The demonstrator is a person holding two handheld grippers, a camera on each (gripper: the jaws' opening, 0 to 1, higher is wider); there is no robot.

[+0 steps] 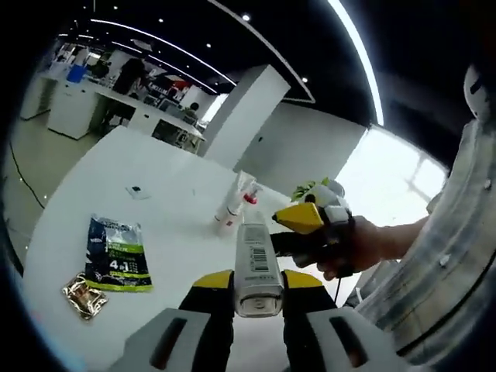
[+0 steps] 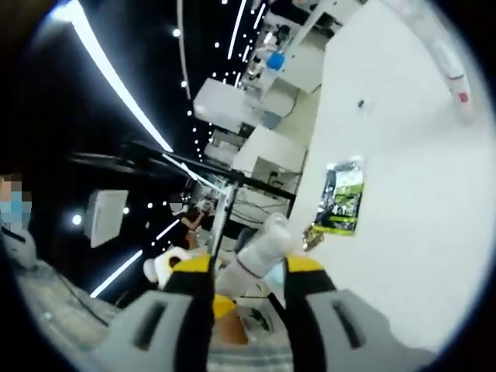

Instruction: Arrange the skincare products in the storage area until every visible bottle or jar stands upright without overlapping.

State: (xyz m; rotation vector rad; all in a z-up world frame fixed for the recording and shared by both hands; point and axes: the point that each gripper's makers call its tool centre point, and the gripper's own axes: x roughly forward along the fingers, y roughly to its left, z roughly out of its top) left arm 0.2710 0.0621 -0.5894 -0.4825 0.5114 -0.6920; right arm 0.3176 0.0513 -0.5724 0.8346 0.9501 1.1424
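My left gripper point(image 1: 258, 298) jaws clamp a white barcoded bottle point(image 1: 256, 267) above the tabletop point(image 1: 178, 209). My right gripper point(image 2: 248, 283) jaws pinch a white tube point(image 2: 260, 260). Both look light, smooth plastic, likely slippery; I judge mid-body holds safest.

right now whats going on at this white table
A person is working two handheld grippers above the white table. The left gripper is shut on a white tube with a barcode; the right gripper holds a pale bottle. More tubes lie on the table, beside a dark sachet and gold-wrapped packet.
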